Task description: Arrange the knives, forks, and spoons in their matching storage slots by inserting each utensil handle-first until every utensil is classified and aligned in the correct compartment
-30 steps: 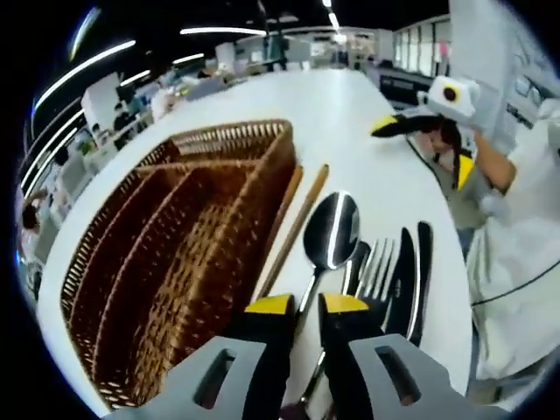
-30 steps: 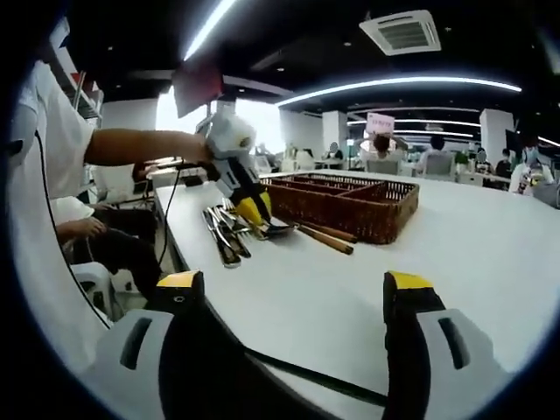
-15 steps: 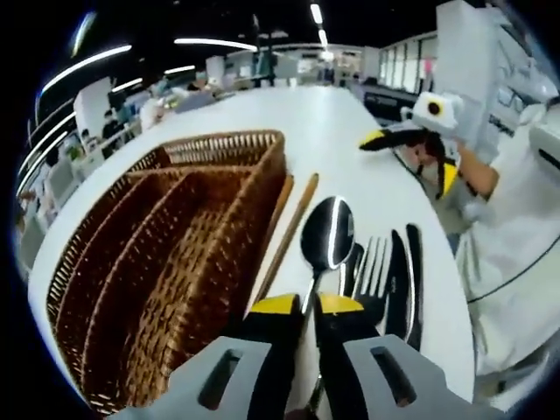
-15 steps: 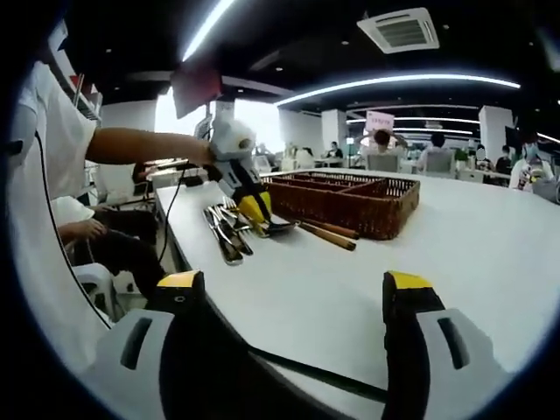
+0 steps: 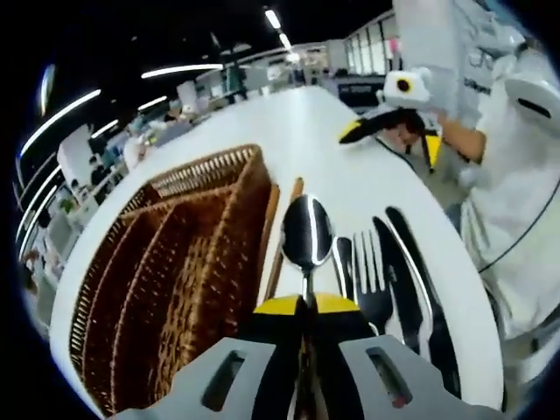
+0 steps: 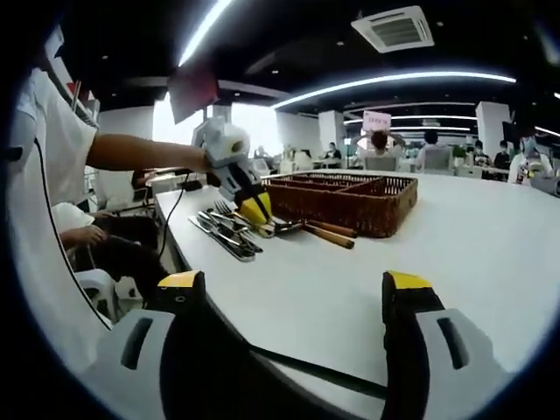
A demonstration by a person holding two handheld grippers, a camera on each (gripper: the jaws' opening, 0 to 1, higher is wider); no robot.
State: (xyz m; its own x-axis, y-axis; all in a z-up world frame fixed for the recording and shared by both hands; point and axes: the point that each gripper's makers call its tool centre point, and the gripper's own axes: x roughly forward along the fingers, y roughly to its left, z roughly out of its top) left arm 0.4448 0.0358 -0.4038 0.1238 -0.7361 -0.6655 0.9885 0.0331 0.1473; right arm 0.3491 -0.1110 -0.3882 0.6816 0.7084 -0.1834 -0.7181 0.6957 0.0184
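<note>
A woven wicker basket [image 5: 175, 262], brown and divided into long narrow compartments, sits on a smooth white surface [image 5: 341, 175] and serves as the landmark. Just beside its long wall lie two wooden chopsticks [image 5: 282, 236], then a polished steel spoon [image 5: 306, 232], a fork [image 5: 371, 280] and two dark-bladed knives [image 5: 411, 271], all with their long axes roughly parallel to that wall. The left gripper [image 5: 306, 306] has its yellow-tipped jaws closed together on the spoon's thin handle, the rounded bowl pointing straight ahead of the jaws, away from the person. The handle end is therefore nearest the hand, so the spoon probably needs turning before going in. The right gripper [image 6: 297, 289] hovers well apart from the basket, jaws spread wide and empty
</note>
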